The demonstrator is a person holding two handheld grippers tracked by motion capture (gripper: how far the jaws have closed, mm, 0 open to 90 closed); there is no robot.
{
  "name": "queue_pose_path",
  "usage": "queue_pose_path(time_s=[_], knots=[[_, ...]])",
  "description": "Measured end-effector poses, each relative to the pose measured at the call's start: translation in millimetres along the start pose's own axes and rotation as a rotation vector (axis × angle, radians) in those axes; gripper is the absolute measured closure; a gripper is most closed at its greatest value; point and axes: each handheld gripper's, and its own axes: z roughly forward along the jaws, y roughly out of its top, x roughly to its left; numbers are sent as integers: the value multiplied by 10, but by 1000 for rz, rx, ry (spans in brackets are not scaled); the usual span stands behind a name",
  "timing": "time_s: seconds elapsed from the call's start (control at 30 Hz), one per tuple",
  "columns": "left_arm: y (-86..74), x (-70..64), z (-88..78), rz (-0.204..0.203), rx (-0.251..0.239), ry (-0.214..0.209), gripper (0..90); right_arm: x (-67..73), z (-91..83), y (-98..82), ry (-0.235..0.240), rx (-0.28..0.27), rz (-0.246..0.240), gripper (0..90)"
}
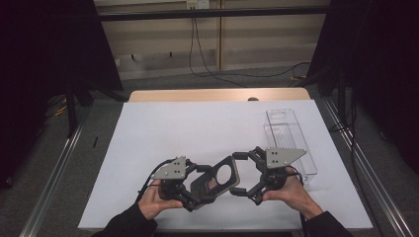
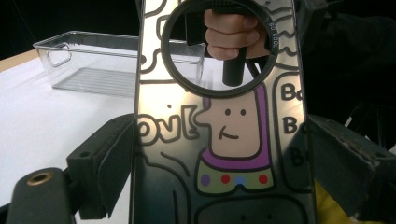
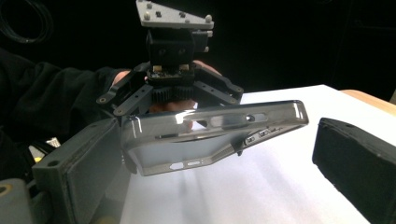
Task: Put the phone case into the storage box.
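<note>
A: Quick pass, left to right. Your left claw [image 1: 207, 190] is clamped on the phone case [image 1: 216, 180], one pad on each long edge, down at the near middle of the counter [image 1: 148, 148]. Case is off the white sheet, lifted and tilted.

B: What does the case look like?

A: Dark, smoky and see-through, glossy. In the left gripper view the phone case [image 2: 219, 140] runs straight up between your jaws. It has a big round ring cutout near the far end and a cartoon print: a square tan face, purple collar, coloured dots in a row, and black outlined letters on both sides. I can't read the letters as whole words.

B: And from the other side?

A: In the right gripper view you see the phone case [image 3: 210, 135] from its end and edge: raised rim, small slots and button cutouts along the side, the inside pale and shiny.

B: Right claw?

A: Your right claw [image 1: 241, 174] is released, jaws spread wide around the free end of the case. Near pad close beside it, far pad well apart. I can't tell if the near pad touches.

B: Anything further right?

A: Clear plastic bin [image 1: 291, 143] on the right side of the sheet, lengthwise, apart from the case.
</note>
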Motion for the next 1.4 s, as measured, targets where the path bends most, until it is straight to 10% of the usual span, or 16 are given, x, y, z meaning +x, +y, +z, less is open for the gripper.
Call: queue_pose_path(time_s=[0.9,1.4], knots=[[-35,-12,83,17,52,-57,121,-105,110,15,203,143,-22,77],[-62,7,96,17,73,-65,121,-120,144,-22,210,173,-26,115]])
